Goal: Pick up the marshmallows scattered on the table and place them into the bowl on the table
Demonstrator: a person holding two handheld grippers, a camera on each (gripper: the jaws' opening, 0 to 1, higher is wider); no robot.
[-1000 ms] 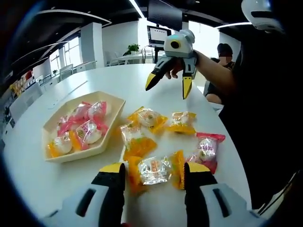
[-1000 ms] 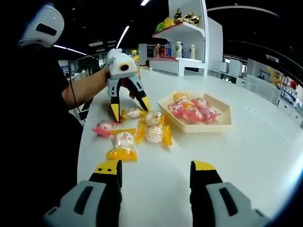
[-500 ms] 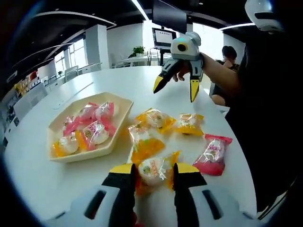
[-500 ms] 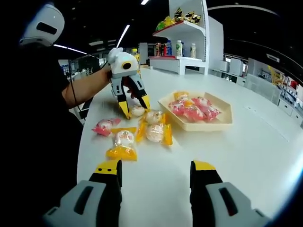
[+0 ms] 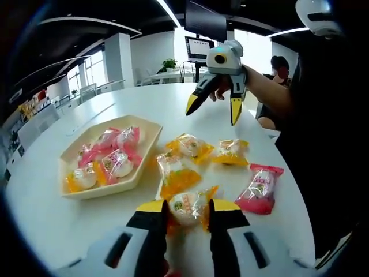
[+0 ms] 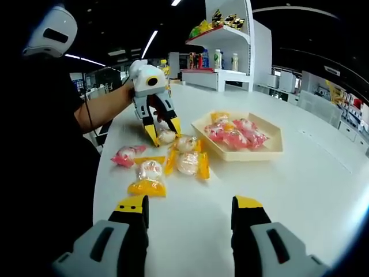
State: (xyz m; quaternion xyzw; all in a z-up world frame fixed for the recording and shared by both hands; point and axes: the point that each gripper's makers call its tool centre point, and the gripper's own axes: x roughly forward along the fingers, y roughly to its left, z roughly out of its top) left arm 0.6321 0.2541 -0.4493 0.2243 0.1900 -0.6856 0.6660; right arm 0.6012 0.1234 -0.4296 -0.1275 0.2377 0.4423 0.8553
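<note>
We are clamping the left gripper [image 5: 185,209] on a white marshmallow in a clear wrapper with orange-yellow ends [image 5: 186,206]; its yellow-tipped jaws are pressing the packet from both sides, just above the white round table [image 5: 52,225]. In the right gripper view this same gripper [image 6: 163,134] is pointing down with the packet [image 6: 166,136] pinched between its tips.

Four more wrapped marshmallows are lying loose on the table beyond it. An orange-ended packet [image 5: 174,171] is sitting just ahead of the jaws, another orange-ended packet [image 5: 190,146] is lying behind that one, a third yellow-orange packet [image 5: 232,152] is resting to the right of them, and a pink-ended packet [image 5: 260,188] is lying nearest the person's side of the table.

The shallow beige hexagonal bowl [image 5: 146,152] is standing to the left of the loose packets in the left gripper view, apart from them. It is holding several wrapped marshmallows in pink and orange wrappers [image 5: 106,158]. In the right gripper view the bowl [image 6: 274,149] is sitting to the right of the scattered packets.

We are holding the right gripper [image 6: 188,209] with its jaws spread apart over bare tabletop, nothing between them. In the left gripper view it [image 5: 213,109] is hanging above the far part of the table, tips apart, held by a hand [image 5: 222,86].
</note>
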